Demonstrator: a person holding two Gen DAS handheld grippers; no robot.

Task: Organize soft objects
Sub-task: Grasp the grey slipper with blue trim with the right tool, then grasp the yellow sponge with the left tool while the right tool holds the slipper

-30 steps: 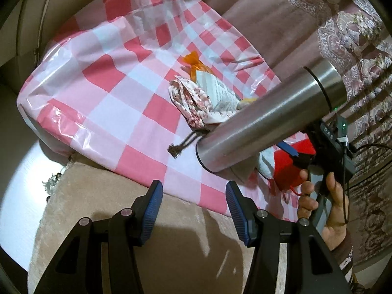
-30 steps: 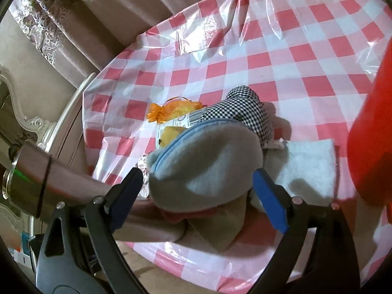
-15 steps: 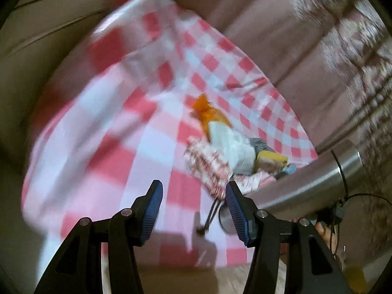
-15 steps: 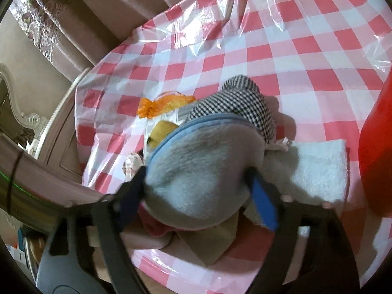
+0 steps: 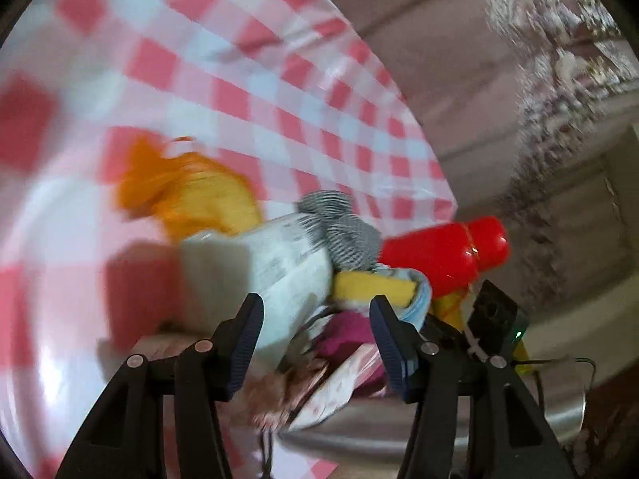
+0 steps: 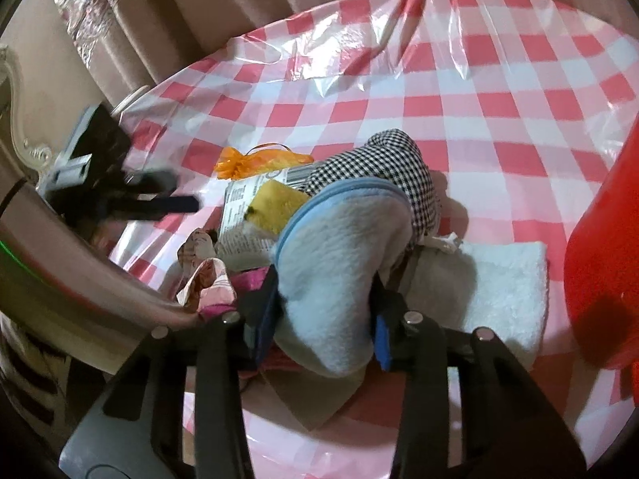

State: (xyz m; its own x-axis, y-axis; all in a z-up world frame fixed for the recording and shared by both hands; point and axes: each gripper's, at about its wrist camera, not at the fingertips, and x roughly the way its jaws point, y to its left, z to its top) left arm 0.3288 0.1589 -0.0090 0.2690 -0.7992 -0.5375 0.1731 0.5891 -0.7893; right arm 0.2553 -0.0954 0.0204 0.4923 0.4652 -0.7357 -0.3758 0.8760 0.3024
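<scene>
The right gripper [image 6: 325,329] is closing, pinching the pale-blue fleece pouch [image 6: 339,263]; the left gripper [image 5: 315,343] is spread; the heap beyond looks unsorted.

Printed white packet [image 6: 243,215], barcode and small text, too blurred to read

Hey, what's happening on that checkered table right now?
A person is sorting a pile of soft things on the checkered tablecloth. The right gripper is closing on a fluffy grey pouch with blue trim atop the pile. The left gripper, jaws apart and holding nothing, is at the pile's other side.
</scene>
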